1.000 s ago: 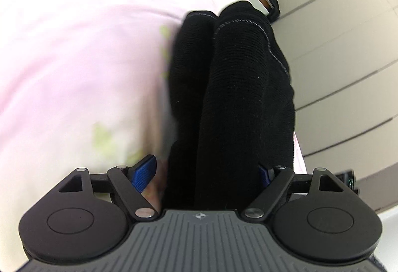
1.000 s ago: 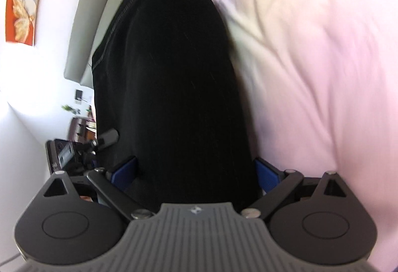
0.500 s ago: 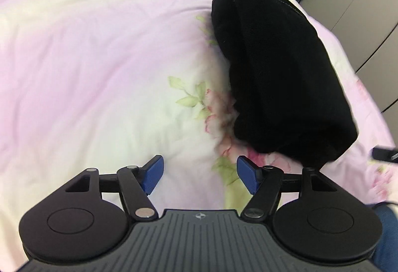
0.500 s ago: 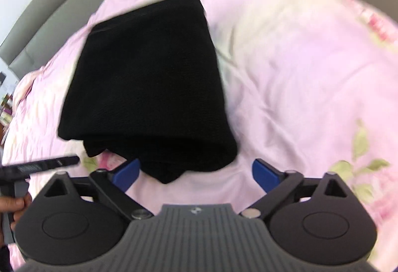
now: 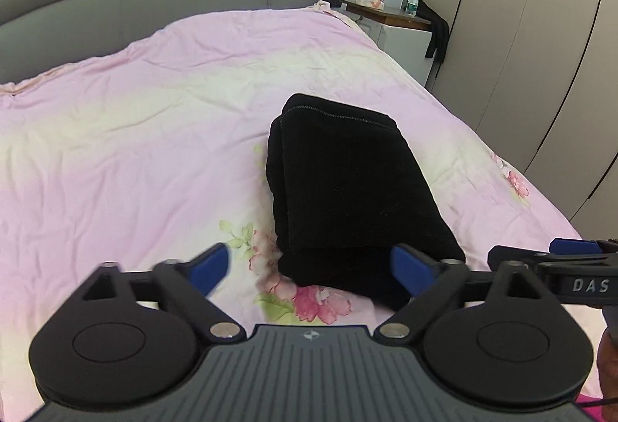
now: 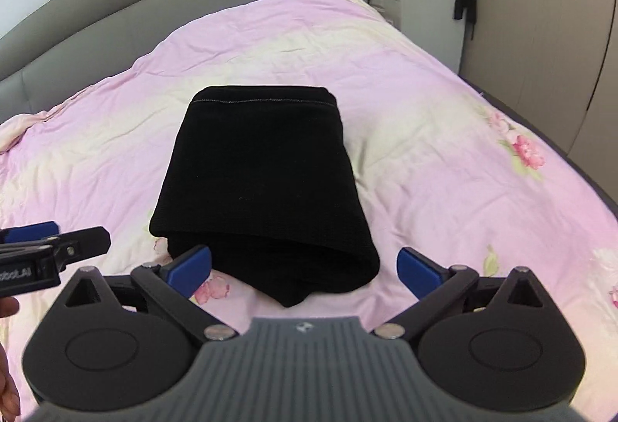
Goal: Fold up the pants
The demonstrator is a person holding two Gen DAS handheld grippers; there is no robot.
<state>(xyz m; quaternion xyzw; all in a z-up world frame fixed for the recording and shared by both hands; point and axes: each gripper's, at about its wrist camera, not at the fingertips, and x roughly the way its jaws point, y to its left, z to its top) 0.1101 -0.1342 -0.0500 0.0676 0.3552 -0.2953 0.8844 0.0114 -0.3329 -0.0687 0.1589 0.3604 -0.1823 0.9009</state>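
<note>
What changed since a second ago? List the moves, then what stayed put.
Both grippers let go and pulled back. The left gripper and right gripper had the folded black knit pants between their blue pads; their jaws have just been opening, and now stand open, clear of the bundle. The pants stay folded on the pink floral bedspread.

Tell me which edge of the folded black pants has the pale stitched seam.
The far edge of the folded black pants, toward the grey headboard; the near edge is a plain rounded fold.
</note>
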